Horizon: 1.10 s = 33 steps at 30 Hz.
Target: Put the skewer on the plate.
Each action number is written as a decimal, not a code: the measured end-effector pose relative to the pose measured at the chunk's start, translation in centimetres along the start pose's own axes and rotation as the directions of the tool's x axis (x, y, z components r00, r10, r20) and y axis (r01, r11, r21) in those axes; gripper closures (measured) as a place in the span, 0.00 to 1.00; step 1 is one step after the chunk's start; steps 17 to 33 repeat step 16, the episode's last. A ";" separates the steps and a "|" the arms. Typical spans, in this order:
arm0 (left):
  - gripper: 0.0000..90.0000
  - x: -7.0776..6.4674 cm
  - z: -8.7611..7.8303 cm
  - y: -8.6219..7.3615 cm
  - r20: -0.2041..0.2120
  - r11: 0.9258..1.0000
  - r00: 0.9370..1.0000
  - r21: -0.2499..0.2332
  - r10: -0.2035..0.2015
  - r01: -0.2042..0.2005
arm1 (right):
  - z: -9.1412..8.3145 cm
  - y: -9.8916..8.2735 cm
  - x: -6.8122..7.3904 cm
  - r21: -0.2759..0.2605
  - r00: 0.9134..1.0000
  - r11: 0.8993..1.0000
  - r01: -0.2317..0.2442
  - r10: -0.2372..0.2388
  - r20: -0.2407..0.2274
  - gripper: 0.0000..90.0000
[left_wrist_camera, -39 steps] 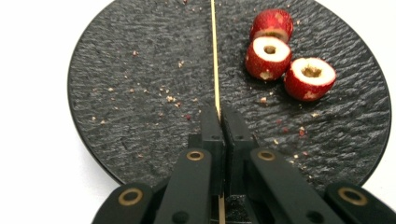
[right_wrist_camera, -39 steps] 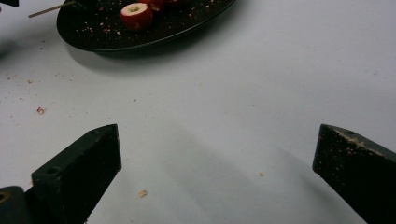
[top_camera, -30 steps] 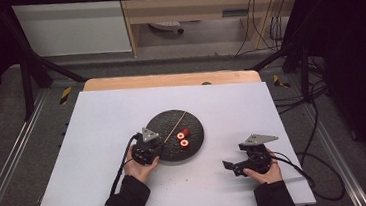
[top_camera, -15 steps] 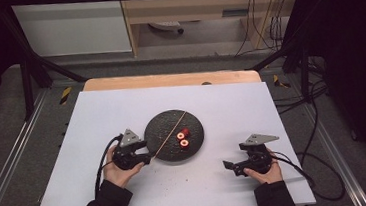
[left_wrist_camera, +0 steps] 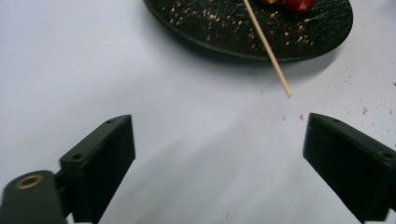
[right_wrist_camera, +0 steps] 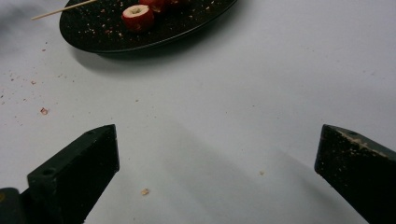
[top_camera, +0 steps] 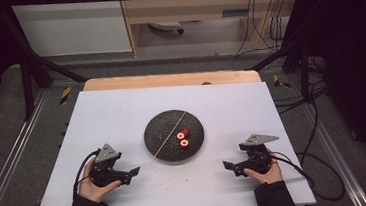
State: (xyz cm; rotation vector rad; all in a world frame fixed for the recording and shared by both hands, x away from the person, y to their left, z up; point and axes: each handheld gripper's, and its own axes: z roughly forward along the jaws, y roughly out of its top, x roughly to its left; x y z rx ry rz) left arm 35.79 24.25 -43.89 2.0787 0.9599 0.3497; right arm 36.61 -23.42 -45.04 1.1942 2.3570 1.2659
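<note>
Left claw [top_camera: 136,171] withdrew; skewer [left_wrist_camera: 267,46] top cropped.

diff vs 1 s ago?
The left hand-held gripper backed off the plate toward the table's near left; its jaws have just been opening, with nothing between them. The skewer now lies free across the plate. Right hand-held gripper, plate and red pieces are unchanged.

No writing, label, brand, number or sign can be read anywhere in these views.
</note>
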 end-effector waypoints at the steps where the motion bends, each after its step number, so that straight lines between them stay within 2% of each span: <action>1: 0.07 0.2 -0.2 -0.4 -0.001 1.000 1.000 0.001 -0.005 0.005 | 0.0 0.0 0.0 0.000 1.000 1.000 0.002 -0.002 -0.001 0.01; 6: 0.05 1.3 -1.3 -2.3 -0.023 1.000 1.000 -0.017 -0.010 0.010 | 0.0 -0.1 0.1 0.009 1.000 1.000 0.002 -0.002 -0.011 0.01; 8: 0.05 1.7 -1.7 -2.9 -0.026 0.999 0.999 -0.034 -0.024 0.023 | 0.1 -0.1 0.1 0.014 1.000 1.000 0.009 -0.009 -0.010 0.01; 11: 0.05 2.1 -1.9 -3.4 -0.025 0.998 0.999 -0.033 -0.045 0.044 | 0.1 -0.2 0.1 0.017 1.000 1.000 0.015 -0.014 -0.016 0.01; 33: 0.05 2.1 -1.8 -3.2 -0.022 0.998 0.999 -0.039 -0.039 0.038 | 0.2 -0.2 0.1 0.027 1.000 0.999 0.024 -0.023 -0.021 0.01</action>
